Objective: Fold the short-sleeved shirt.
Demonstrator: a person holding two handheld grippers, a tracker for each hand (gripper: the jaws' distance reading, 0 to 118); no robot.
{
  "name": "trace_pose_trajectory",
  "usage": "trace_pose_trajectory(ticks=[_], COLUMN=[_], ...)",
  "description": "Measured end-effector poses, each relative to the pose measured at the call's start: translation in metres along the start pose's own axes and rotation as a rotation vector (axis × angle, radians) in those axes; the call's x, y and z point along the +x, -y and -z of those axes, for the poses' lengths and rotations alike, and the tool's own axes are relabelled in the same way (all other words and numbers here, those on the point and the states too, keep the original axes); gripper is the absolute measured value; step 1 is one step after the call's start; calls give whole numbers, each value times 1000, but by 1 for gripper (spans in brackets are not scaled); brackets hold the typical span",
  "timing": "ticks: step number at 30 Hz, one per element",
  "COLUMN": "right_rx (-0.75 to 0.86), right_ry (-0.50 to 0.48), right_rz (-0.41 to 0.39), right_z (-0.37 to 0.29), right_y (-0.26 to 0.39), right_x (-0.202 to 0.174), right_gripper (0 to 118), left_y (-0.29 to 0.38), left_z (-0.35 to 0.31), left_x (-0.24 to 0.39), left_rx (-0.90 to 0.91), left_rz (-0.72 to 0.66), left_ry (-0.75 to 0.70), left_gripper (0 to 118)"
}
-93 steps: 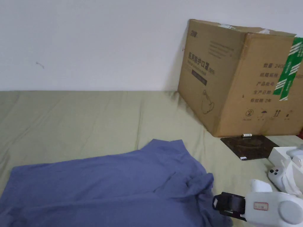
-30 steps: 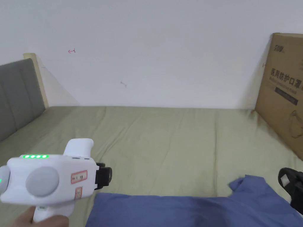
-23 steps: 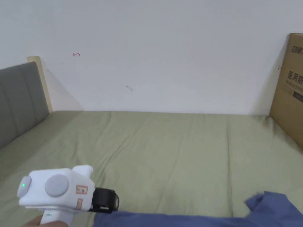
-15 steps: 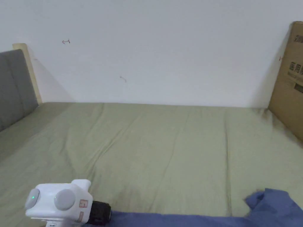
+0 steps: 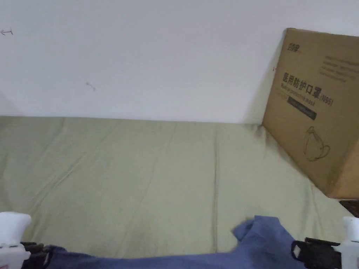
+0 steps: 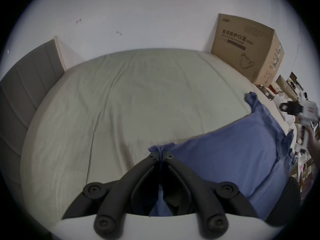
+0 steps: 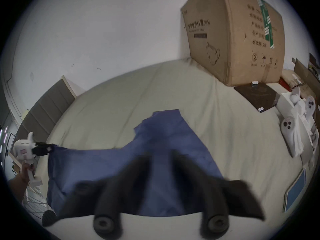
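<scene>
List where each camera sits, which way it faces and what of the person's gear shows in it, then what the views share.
Head view: up high, facing the wall across the bed sheet; both grippers at the bottom corners.
Left gripper view: on the left gripper, its jaws shut on the blue shirt; the right gripper and hand farther off.
Right gripper view: over the shirt, own jaws blurred, apart.
Shared: the shirt, the cardboard box.

left gripper [image 6: 160, 157]: jaws pressed together, blue cloth pinched between the fingertips | right gripper [image 7: 160, 154]: jaws parted, blurred, nothing between the fingertips
</scene>
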State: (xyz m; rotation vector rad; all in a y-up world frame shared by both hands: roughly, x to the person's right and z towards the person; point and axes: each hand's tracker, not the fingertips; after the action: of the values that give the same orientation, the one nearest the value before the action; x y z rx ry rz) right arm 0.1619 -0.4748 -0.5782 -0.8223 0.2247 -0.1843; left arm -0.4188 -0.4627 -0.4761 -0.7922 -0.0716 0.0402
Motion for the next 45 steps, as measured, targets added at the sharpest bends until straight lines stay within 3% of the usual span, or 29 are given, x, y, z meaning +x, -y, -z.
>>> trace_pose_trajectory(ticks=[1, 2, 3, 6, 8, 10, 12, 13, 15, 17, 19, 23, 27, 33, 39, 45], right_rx=[-40, -74, -43, -185, -230, -294, -271, -263, -259, -254, -221, -59, 77, 192, 160, -5], right_ry=[43, 42, 44, 173, 221, 199, 233, 229, 209, 149, 112, 148, 125, 141, 95, 69], right_rz=[25, 32, 58, 62, 83, 99, -33, -68, -96, -87, -30, -32, 43, 24, 8, 62], right_z=[18, 36, 47, 94, 110, 118, 107, 101, 89, 75, 60, 25, -9, -67, -137, -183], right_y=[-10, -18, -20, -36, -40, -38, -38, -37, -35, -33, -31, -48, -68, -61, 15, 130], right_x=[8, 15, 24, 44, 51, 56, 42, 36, 31, 22, 19, 15, 10, -4, 11, 44], right_gripper=[71, 116, 116, 117, 116, 112, 105, 95, 55, 0, 0, 0, 0, 0, 0, 0], left_y=[-2, -3, -3, -1, 1, 4, 3, 3, 3, 6, 6, 3, -9, -21, 15, 95], left_z=[-5, -9, -13, -19, -38, -40, -41, -40, -39, -39, -39, -40, -49, -81, -107, -143], left_x=[-2, -3, -4, -9, 23, 28, 28, 30, 24, 24, 18, 11, 6, 12, 16, 19], left_rx=[7, 9, 24, 46, 67, 68, 55, 43, 32, 33, 40, 58, 144, 241, 133, 5], left_rz=[-14, -21, -29, -32, -59, -64, -57, -55, -76, -124, -147, -170, -198, -175, -154, -216], left_ry=[11, 10, 12, 9, 5, 5, -2, 2, 7, 21, 16, 7, -10, 12, 80, 157], left_gripper=[1, 1, 2, 1, 2, 1, 1, 1, 1, 1, 1, 1, 1, 1, 1, 2])
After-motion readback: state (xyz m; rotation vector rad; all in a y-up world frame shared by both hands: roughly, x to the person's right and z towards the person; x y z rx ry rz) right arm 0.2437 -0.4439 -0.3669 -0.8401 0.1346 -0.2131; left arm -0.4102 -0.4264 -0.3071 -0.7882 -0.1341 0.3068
